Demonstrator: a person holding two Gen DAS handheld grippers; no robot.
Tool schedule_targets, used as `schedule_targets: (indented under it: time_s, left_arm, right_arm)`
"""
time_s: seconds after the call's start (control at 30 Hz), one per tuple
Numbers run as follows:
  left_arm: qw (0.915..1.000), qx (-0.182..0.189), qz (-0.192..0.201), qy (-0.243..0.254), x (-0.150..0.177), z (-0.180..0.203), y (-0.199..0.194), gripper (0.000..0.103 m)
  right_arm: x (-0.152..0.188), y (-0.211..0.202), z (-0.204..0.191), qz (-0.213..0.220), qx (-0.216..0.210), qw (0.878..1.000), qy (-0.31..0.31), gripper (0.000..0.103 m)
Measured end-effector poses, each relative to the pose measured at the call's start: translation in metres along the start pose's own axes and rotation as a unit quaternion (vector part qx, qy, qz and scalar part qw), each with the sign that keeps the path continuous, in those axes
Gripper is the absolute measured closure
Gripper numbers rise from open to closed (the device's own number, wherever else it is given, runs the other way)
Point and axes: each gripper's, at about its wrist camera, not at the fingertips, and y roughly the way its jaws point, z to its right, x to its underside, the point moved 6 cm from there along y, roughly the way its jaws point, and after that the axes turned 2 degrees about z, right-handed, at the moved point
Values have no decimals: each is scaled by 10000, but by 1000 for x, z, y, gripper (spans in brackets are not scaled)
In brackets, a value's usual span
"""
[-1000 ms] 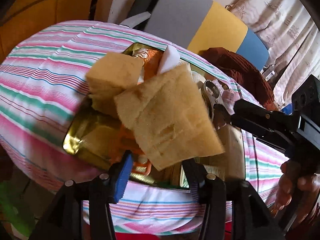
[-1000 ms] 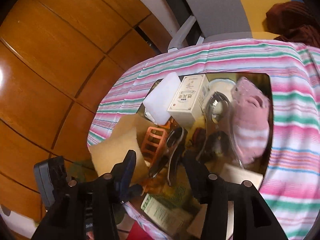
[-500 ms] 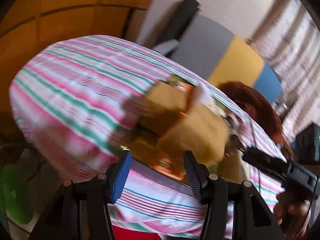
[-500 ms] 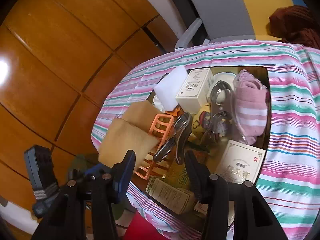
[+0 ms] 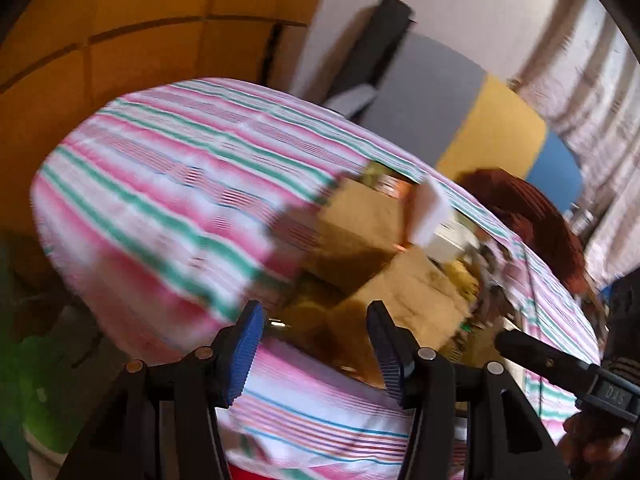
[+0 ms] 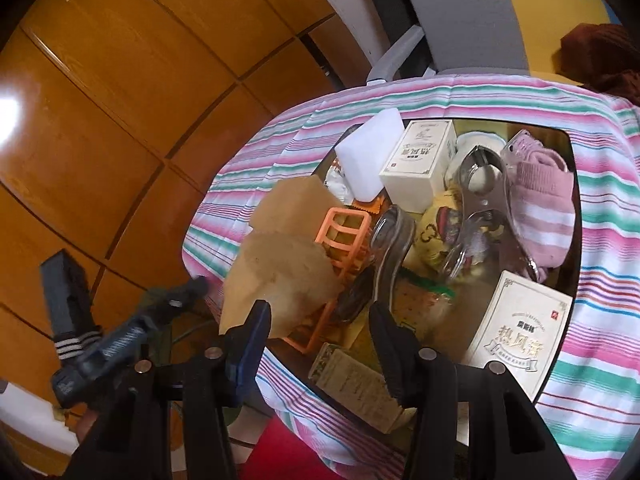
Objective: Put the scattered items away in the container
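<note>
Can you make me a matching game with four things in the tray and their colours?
Things:
1. sock
2. little rack
3. foam block
4. sponge

Colours:
A. white
B. tan
C. pink with white stripes
D. orange

Pairs: 1-C, 2-D, 3-A, 4-B
</note>
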Motion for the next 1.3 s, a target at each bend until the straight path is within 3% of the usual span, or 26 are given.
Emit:
schedule_targets:
  time_s: [0.13,0.23,0.47,0.57,0.7,0.8,1.0,1.17,1.3]
  left_arm:
    - [9987,217,-223,401,12,28,13,48]
    - [9978,259,-501,357,23,35,20,48]
    - [9999,138,36,-41,18,18,-13,48]
    - [9988,295,205,-332,14,11,-27,48]
    - [9983,413,370,-150,10,24,-43,48]
    - [9989,289,348,113,10,41,-47,48]
    - [9949,-496,292,834,9,70,-49,48]
    - [9909,-915,369,911,7,70,-57,48]
    - [9890,-1116,223,950,10,67,-59,48]
  right_arm:
    - [1,-6,6,50,53,10000,41,51]
    - [2,-15,17,140,108,9997,191,51]
    - [11,-44,37,383,230,9984,353,47]
    - [15,-54,45,504,290,9975,399,44]
    - [18,-60,54,580,479,9961,458,41]
    - [18,-61,53,575,609,9959,344,39]
    - [17,-66,43,651,1152,9911,-148,23]
    - [13,-75,36,759,1592,9836,-388,5]
    - [9,-79,29,807,1801,9794,-433,0]
